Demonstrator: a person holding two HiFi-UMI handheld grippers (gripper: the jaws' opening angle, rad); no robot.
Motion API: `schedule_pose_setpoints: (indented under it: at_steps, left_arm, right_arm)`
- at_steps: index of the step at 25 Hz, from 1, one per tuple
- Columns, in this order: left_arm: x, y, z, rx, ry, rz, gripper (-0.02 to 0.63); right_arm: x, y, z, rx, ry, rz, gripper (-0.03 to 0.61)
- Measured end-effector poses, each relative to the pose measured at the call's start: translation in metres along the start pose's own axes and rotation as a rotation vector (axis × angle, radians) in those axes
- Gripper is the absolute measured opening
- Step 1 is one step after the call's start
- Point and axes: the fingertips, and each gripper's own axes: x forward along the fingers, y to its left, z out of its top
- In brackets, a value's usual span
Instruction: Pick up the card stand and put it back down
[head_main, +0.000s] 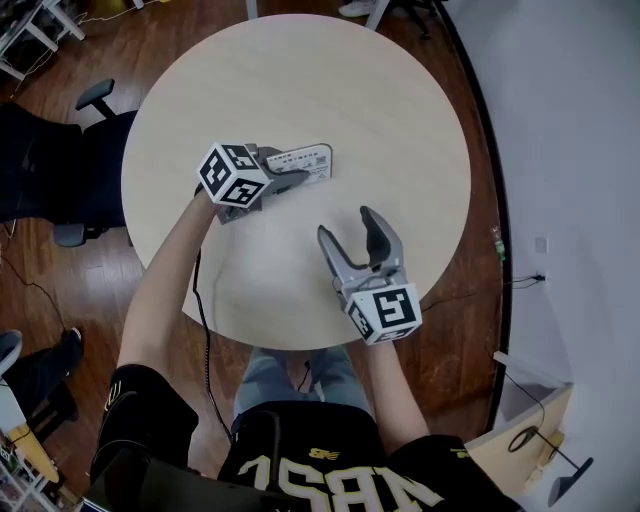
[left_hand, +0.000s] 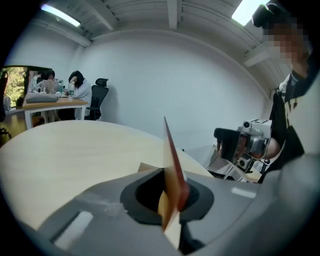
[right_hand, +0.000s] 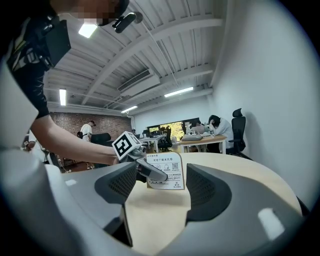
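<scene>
Looking down from over the person's head, the card stand (head_main: 305, 162) sits a little left of the middle of the round worktop (head_main: 380, 100). The left gripper (head_main: 292, 180) is clamped on its near side, while the right gripper (head_main: 347, 225) waits nearer the front edge, jaws spread and empty. The left gripper view shows the card edge-on, a thin sheet (left_hand: 172, 175) pinched between the pressed-together pads. I'd guess it is very light and stiff enough to stay flat, but glossy, so it could pivot or slide in a pinch at one edge. In the right gripper view the printed face (right_hand: 165, 171) stands upright beyond the open jaws. I can't tell if its foot has left the worktop. A hold low, near the base, looks safest to me.
</scene>
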Motion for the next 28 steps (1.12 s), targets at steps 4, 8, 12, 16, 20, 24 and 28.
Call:
schedule_pose_setpoints:
  at_steps: [4, 8, 12, 16, 20, 24, 28]
  left_arm:
    - [-0.043, -0.026, 0.055, 0.055, -0.041, -0.004, 0.017]
    - [-0.088, -0.056, 0.1, 0.11, -0.022, 0.044, 0.017]
    - [-0.132, -0.09, 0.136, 0.138, -0.015, 0.141, 0.017]
    - [-0.177, -0.129, 0.163, 0.221, -0.024, 0.239, 0.017]
    - [-0.211, -0.158, 0.17, 0.224, -0.042, 0.365, 0.017]
    - [-0.246, -0.172, 0.171, 0.212, -0.094, 0.518, 0.017]
    - [-0.288, -0.184, 0.169, 0.258, -0.14, 0.719, 0.017]
  right_arm:
    - [0.0, 0.006, 0.048, -0.006, -0.067, 0.008, 0.319]
    - [-0.007, 0.012, 0.101, -0.027, -0.106, 0.011, 0.318]
    - [-0.023, 0.018, 0.145, -0.057, -0.122, 0.005, 0.314]
    - [-0.029, 0.026, 0.179, -0.096, -0.108, 0.01, 0.314]
    - [-0.043, 0.04, 0.205, -0.13, -0.11, 0.031, 0.314]
    - [-0.05, 0.058, 0.221, -0.138, -0.123, 0.055, 0.314]
    - [-0.052, 0.079, 0.231, -0.147, -0.127, 0.075, 0.314]
